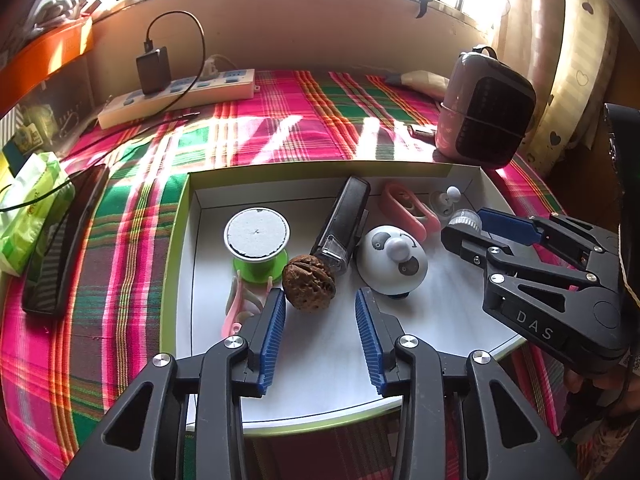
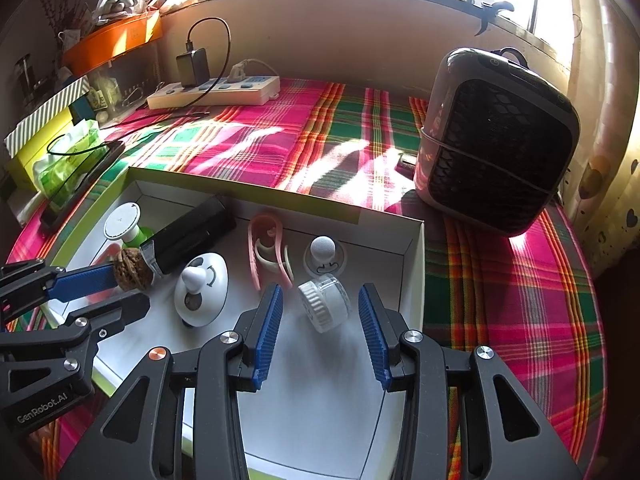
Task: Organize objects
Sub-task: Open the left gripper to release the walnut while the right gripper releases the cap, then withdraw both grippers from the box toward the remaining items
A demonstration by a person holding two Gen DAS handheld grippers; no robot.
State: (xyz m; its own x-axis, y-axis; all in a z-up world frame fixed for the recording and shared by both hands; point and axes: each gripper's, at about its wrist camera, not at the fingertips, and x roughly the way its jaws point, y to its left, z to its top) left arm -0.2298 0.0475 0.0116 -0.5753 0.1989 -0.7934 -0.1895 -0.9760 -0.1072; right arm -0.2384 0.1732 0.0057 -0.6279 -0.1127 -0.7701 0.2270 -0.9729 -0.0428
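Walnut (image 1: 308, 289) and small jar (image 2: 325, 307) lie in white tray (image 1: 400, 360); left gripper (image 1: 320, 330) and right gripper (image 2: 319, 330) gape empty; sorting seems nearly finished.

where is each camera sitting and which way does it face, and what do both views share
Left wrist: sits on the left tool, looks forward and down into the white cardboard box at the brown wrinkled walnut; own fingers and the right tool show.
Right wrist: sits on the right tool, looks forward and down at the clear ribbed plastic jar; own fingers and the left tool show.
Shared: box, walnut, jar, white dome-shaped bell, plaid cloth.
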